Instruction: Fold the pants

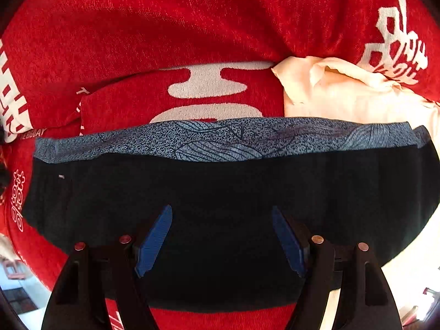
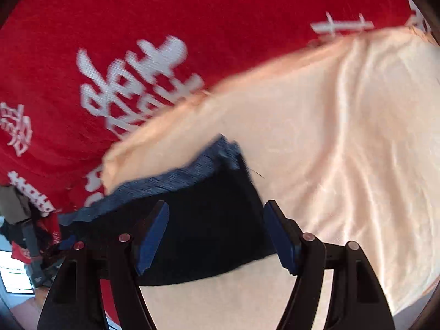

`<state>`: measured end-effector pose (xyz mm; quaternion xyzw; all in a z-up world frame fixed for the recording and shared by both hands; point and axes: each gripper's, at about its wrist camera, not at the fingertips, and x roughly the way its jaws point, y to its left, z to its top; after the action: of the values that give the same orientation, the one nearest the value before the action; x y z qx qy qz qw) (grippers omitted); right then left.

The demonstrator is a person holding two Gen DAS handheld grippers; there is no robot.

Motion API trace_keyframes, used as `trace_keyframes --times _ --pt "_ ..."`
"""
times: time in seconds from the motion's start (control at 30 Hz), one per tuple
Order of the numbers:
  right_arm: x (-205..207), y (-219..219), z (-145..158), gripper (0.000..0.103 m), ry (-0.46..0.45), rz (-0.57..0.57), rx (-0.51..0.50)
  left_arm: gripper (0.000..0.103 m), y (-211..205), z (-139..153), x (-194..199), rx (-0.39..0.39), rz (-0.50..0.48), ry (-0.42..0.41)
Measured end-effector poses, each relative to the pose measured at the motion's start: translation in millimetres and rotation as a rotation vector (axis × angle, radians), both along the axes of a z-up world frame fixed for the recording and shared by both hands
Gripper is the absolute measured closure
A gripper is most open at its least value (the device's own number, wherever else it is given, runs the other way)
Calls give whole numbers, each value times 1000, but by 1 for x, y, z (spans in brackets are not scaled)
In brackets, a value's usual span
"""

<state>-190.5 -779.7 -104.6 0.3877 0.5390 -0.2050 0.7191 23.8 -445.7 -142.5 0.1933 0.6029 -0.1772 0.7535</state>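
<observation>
The left gripper [image 1: 222, 240] stood wide open and held nothing. Its blue pads [image 1: 154, 240] hung over the dark body of the pants [image 1: 220, 192], though whether they touched the cloth could not be told. The pants lay flat and already looked folded into a broad band. Their long axis ran straight across the gripper's front, from its far left to its far right. Ahead of the fingertips, on the pants' far edge, ran the patterned blue-grey waistband [image 1: 220, 140], also crosswise. Beyond that lay the red blanket [image 1: 165, 27] with white characters, and ahead to the right a cream cloth [image 1: 343, 96] was bunched just behind the waistband.

The right gripper [image 2: 216, 238] was likewise wide open and empty. This view was blurred, so the detail is a hedge, but one end of the pants [image 2: 209, 233] seemed to lie between and just ahead of its pads. The waistband [image 2: 176, 178] slanted away to the upper right, ending in a corner ahead of the gripper. The cream cloth [image 2: 330, 137] spread to its right and beneath it, and the blanket [image 2: 192, 13] lay ahead and to the left.

Judging by this, the left gripper sat over the middle of the band and the right over its end. A next fold would likely bring that right end across the long axis toward the left.
</observation>
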Motion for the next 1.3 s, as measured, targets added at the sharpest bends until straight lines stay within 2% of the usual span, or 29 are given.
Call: trace_keyframes --times 0.07,0.13,0.17,0.2,0.27,0.33,0.43,0.47,0.53,0.6,0.67,0.8,0.93,1.03,1.1,1.13,1.17,1.2,1.23,1.27,1.3 --pt "3 -2 -10 45 11 9 0 27 -5 -2 1 -3 -7 -7" --pt "19 0 -18 68 32 77 -24 27 -14 1 1 3 -27 -14" --pt "28 4 -22 74 75 126 -50 27 -16 5 0 -3 -31 -23" --pt "39 8 -27 93 114 184 -65 27 -16 9 1 -13 -32 -39" --pt "42 10 -19 94 101 204 -74 27 -14 11 4 -12 -25 -56" --pt "34 3 -9 94 113 176 -130 27 -11 2 12 19 -5 -32" --pt "17 -16 -31 88 164 96 -31 27 0 1 22 28 23 -43" --pt "15 -18 -30 86 160 82 -30 27 4 4 24 29 26 -57" --pt "18 -11 -8 83 107 103 -100 27 11 4 27 37 29 -66" --pt "33 8 16 79 -17 201 -104 27 15 0 29 56 37 -60" --pt "61 33 22 77 -84 344 -43 27 17 -2 34 42 53 -54" --pt "137 100 5 77 -132 627 32 27 15 -1 41 -3 58 -72" --pt "201 153 -17 77 -150 844 13 27 13 -10 40 -20 30 -86" --pt "231 182 -41 77 -122 966 14 27 20 -20 39 -23 48 -70" --pt "239 193 -65 77 -26 1024 36 27 24 -28 40 -10 68 -75" --pt "240 196 -71 81 11 1028 35 19 24 -31 44 -9 75 -89" --pt "239 195 -72 84 10 1017 29 8 23 -32 48 3 89 -117" --pt "240 194 -70 96 19 1003 -4 7 23 -32 54 10 103 -138" --pt "245 189 -72 97 53 962 -91 7 24 -31 61 12 121 -124" --pt "248 184 -74 97 74 931 -129 7 25 -28 66 0 141 -94" --pt "252 170 -79 97 94 847 -132 7 27 -20 69 -34 154 -87"
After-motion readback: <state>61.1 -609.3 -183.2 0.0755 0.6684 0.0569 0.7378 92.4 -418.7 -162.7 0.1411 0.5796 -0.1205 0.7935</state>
